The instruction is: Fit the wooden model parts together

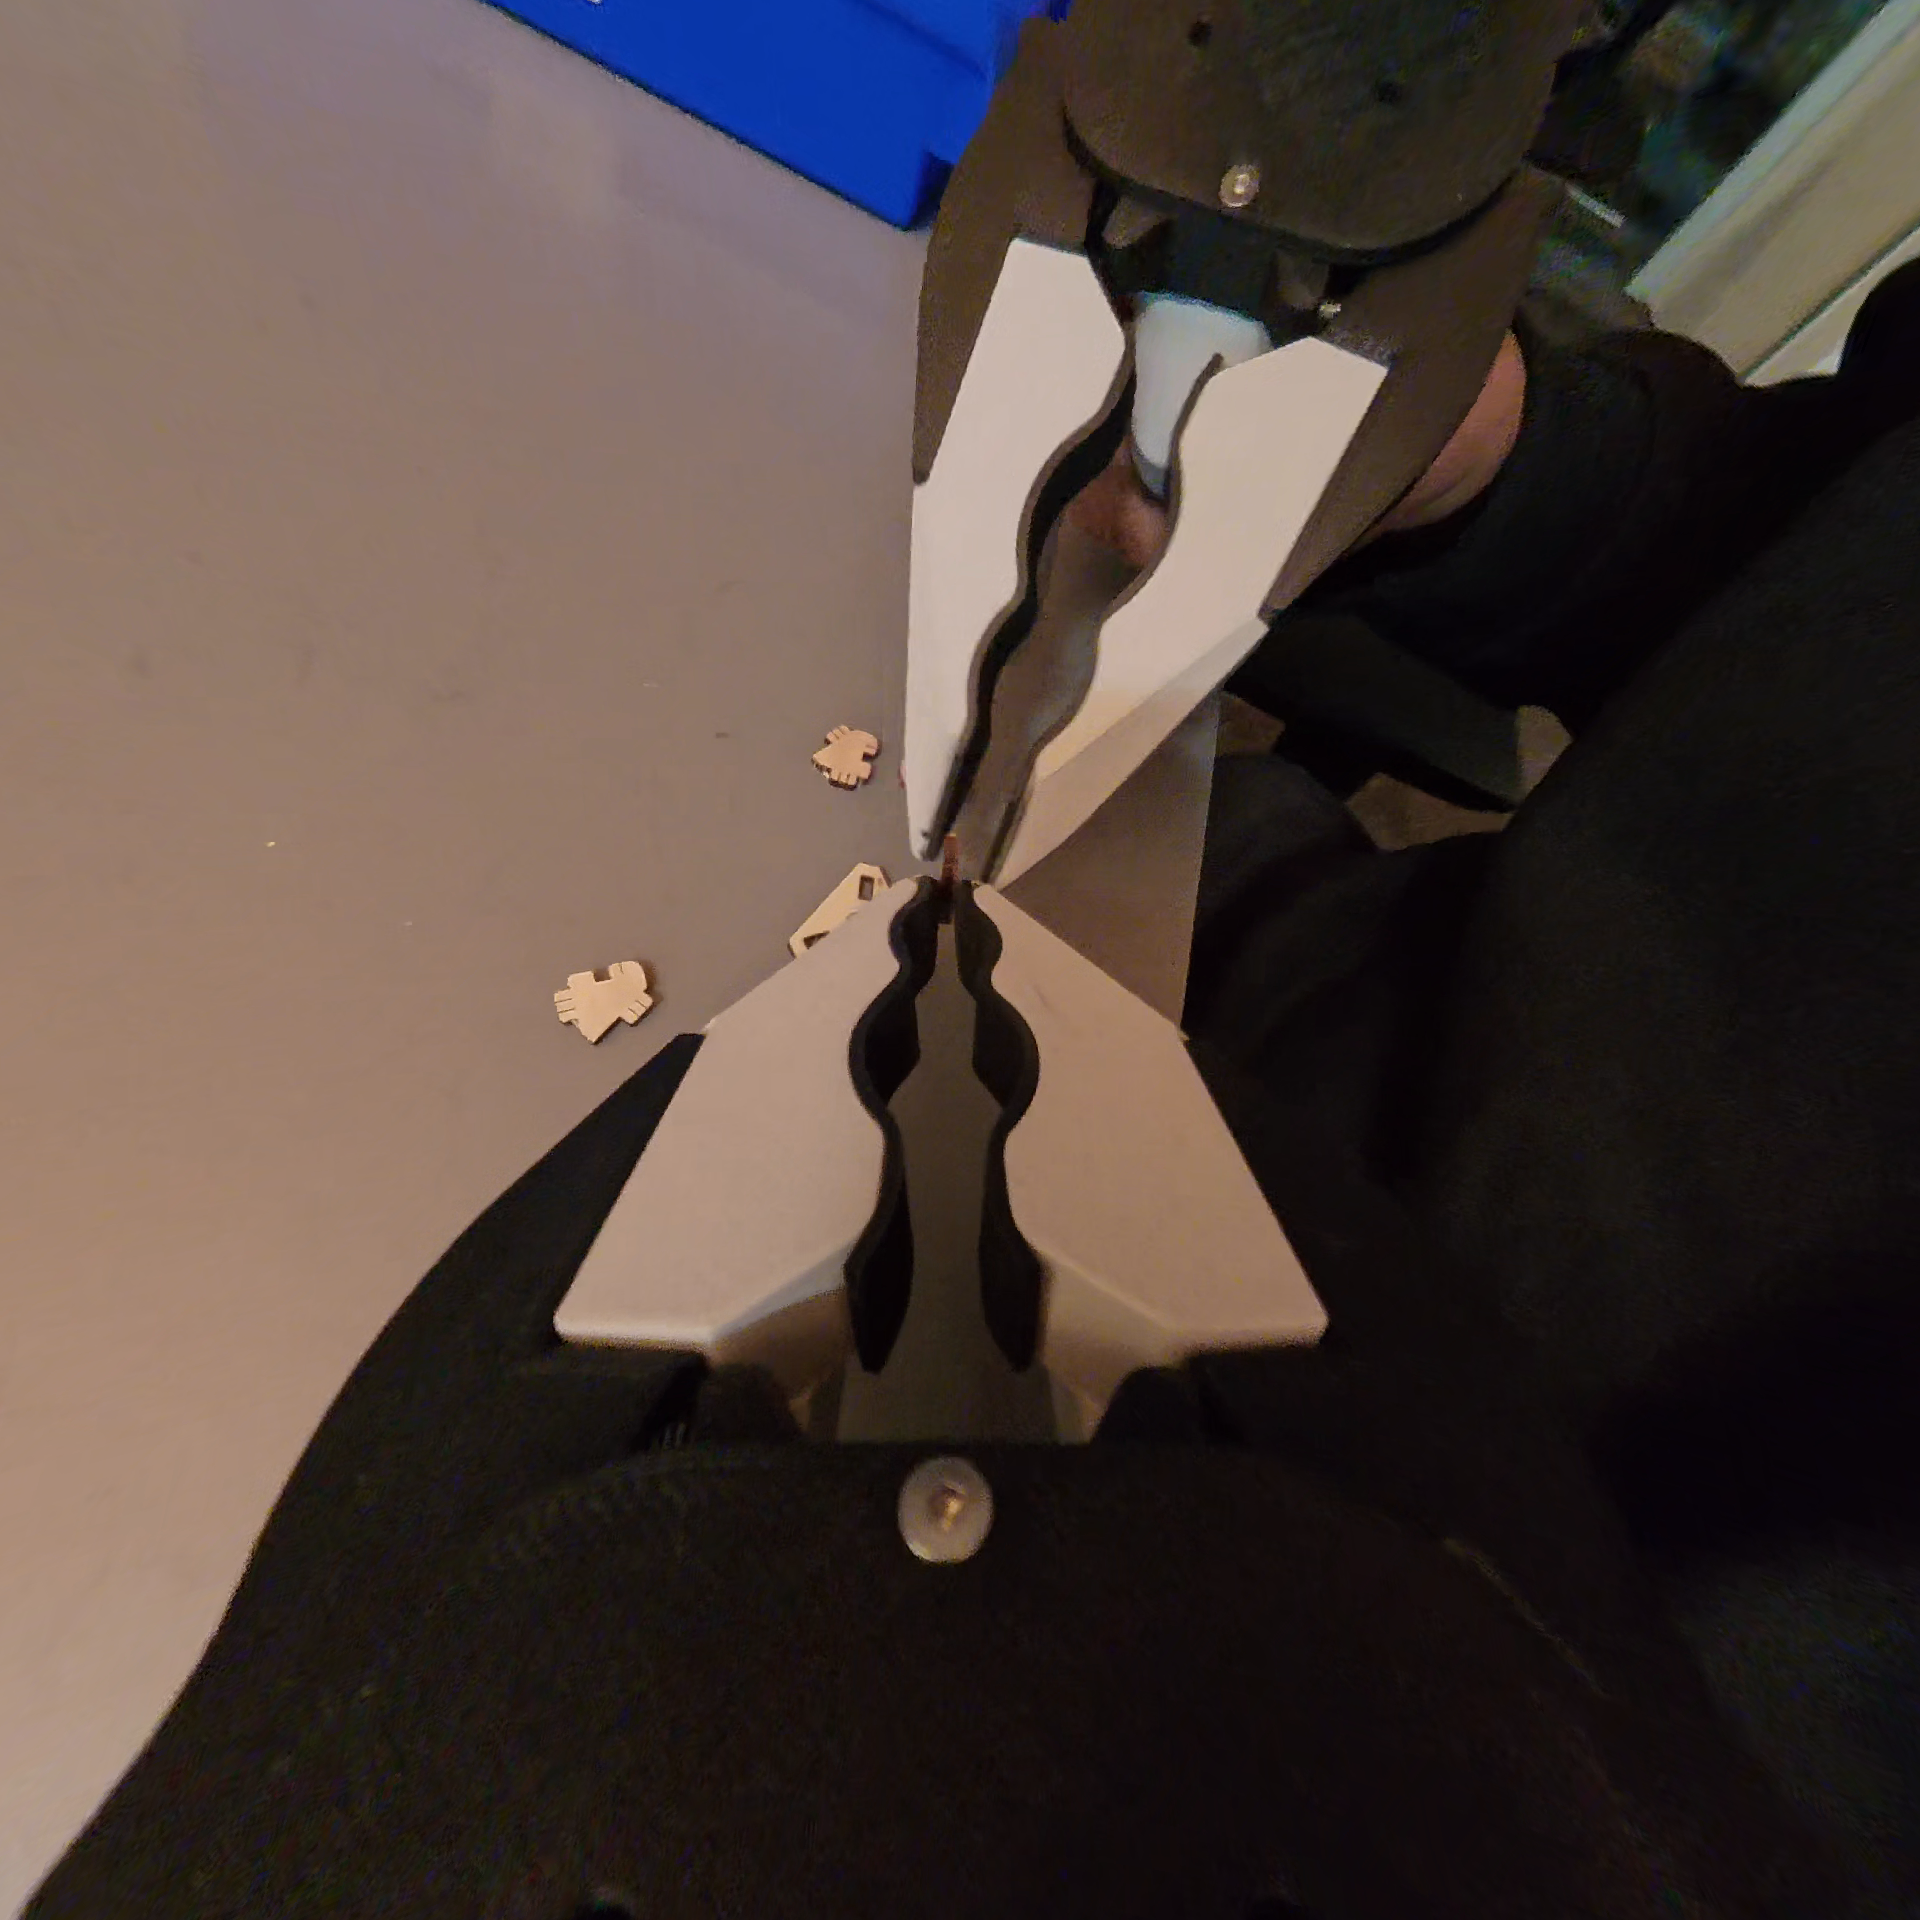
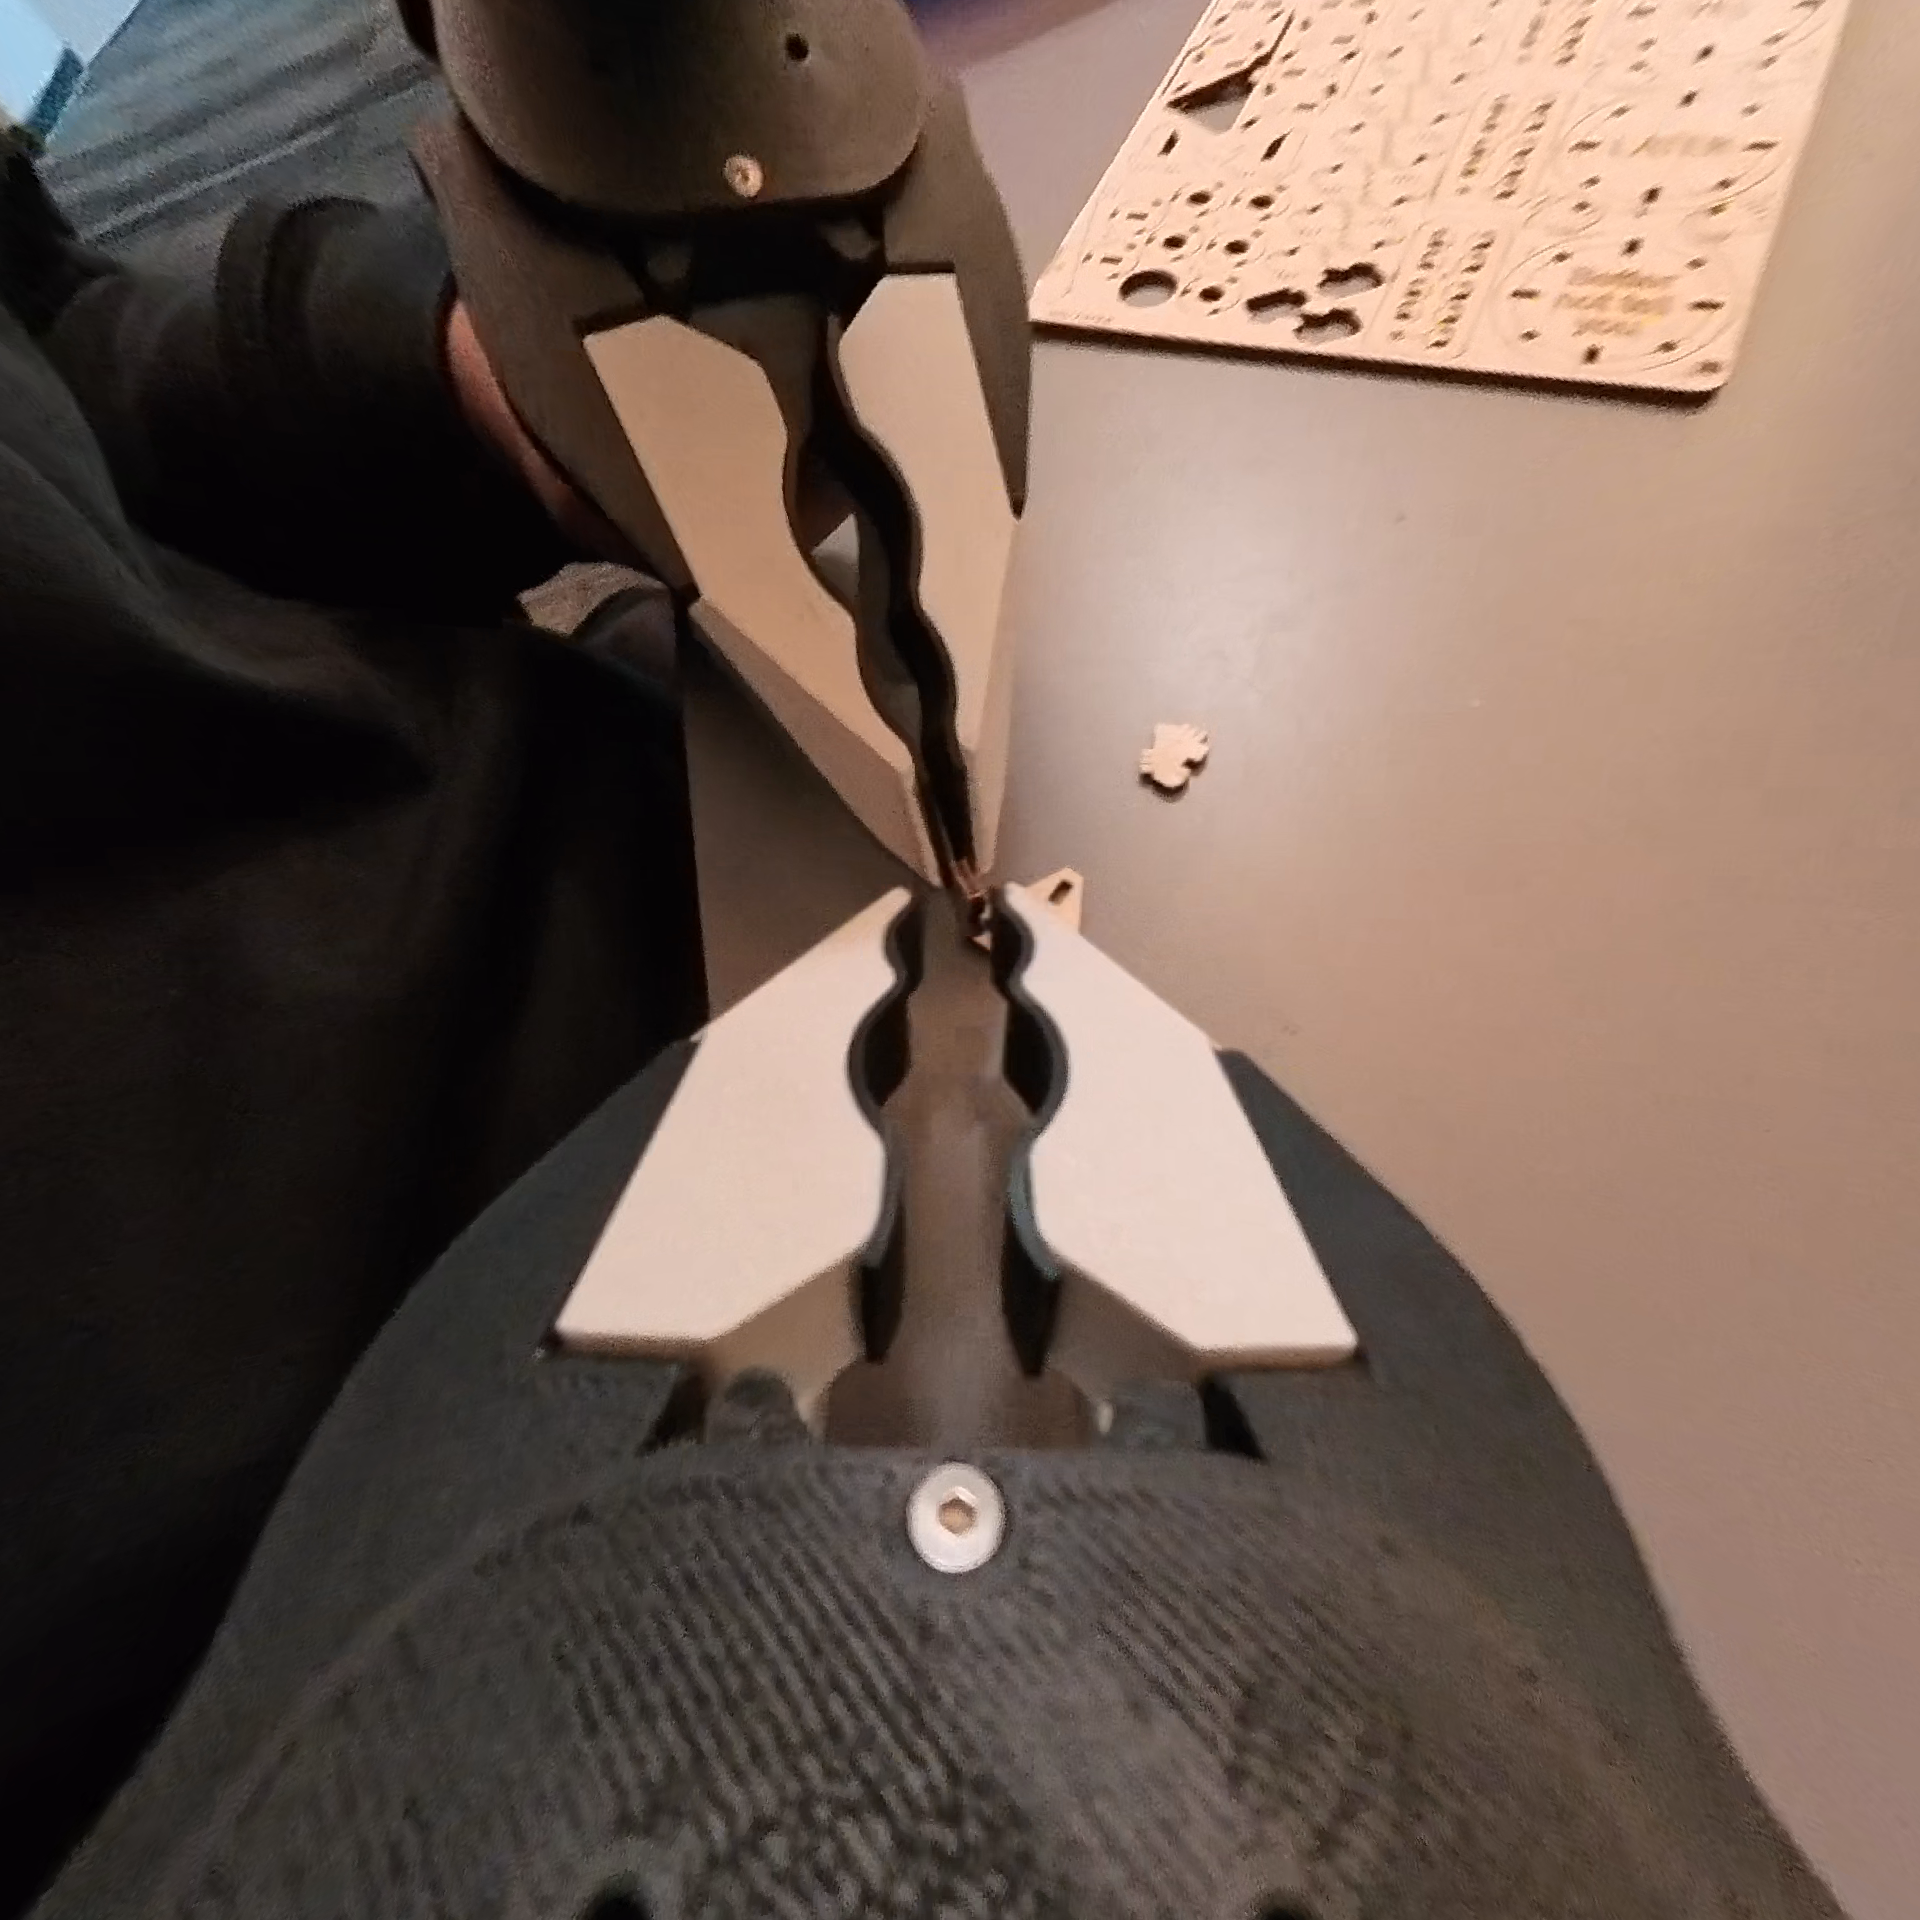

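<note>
Wooden piece (image 1: 945,883): who has it?
— Left gripper (image 1: 940,896) pinches it edge-on above the grey table (image 1: 364,520). Right gripper (image 2: 971,920) meets it tip to tip, fingers slightly apart, not clamped. Three loose cut-outs (image 1: 605,1000) lie beside.

There were two grippers, the left gripper (image 1: 940,904) and the right gripper (image 2: 971,914), each with two fingers. Between their tips was one thin wooden piece (image 1: 948,868). On the table (image 1: 416,623) lay three small loose wooden pieces (image 1: 605,1000) in the left wrist view. There was one wooden sheet with cut-outs (image 2: 1455,187) and one blue box (image 1: 790,83).
</note>
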`<state>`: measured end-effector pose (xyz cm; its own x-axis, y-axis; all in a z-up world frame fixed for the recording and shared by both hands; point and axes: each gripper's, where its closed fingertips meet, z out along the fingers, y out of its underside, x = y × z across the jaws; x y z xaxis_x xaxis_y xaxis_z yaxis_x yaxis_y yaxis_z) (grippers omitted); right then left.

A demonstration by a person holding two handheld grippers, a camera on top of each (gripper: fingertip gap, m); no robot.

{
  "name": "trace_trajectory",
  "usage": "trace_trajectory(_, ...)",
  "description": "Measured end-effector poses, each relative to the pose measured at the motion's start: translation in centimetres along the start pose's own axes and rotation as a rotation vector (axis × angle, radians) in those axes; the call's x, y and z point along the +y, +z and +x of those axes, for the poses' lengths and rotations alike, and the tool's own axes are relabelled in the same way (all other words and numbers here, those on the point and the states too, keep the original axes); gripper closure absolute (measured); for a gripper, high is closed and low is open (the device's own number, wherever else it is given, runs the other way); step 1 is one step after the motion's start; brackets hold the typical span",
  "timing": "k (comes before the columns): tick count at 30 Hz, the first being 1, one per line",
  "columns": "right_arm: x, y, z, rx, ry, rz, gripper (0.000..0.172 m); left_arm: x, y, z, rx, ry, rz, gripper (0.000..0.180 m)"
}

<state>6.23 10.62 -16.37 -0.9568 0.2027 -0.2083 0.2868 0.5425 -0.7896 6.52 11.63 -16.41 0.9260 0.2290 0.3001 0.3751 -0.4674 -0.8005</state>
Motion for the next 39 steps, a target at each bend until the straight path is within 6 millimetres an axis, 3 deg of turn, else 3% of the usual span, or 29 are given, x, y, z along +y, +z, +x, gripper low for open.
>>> trace_trajectory(2,0.3,0.1,-0.1,0.009,-0.017,-0.024,0.171,0.1,0.0,0.1,0.009,0.003,0.002,0.18)
trace_trajectory(6,0.2,-0.2,0.8,0.063,0.035,-0.008,0.171,-0.3,-0.6,-0.9,-0.031,-0.06,0.066,0.175)
trace_trajectory(9,-0.4,-0.6,2.0,0.097,0.191,0.093,0.172,-0.2,-1.3,-1.8,-0.072,-0.134,0.095,0.171)
trace_trajectory(12,-0.7,-0.4,2.4,0.088,0.38,0.184,0.172,0.8,-0.9,-0.8,-0.013,-0.254,0.069,0.161)
trace_trajectory(15,-0.7,0.2,2.3,0.065,0.531,0.213,0.172,0.5,-1.3,0.1,0.01,-0.289,0.143,0.158)
trace_trajectory(21,0.1,1.2,2.6,0.191,0.614,0.103,0.172,-1.2,-6.5,-1.0,-0.007,-0.3,0.454,0.16)
trace_trajectory(29,-0.2,1.2,2.7,0.46,0.646,0.074,0.172,-0.1,-13.6,-5.0,-0.079,-0.433,0.682,0.17)
trace_trajectory(33,0.6,1.2,3.4,0.659,0.551,-0.065,0.172,0.4,-15.0,-5.8,-0.027,-0.503,0.732,0.173)
trace_trajectory(39,-0.2,1.8,2.9,0.749,0.444,-0.165,0.172,0.8,-16.0,-6.4,0.036,-0.563,0.77,0.176)
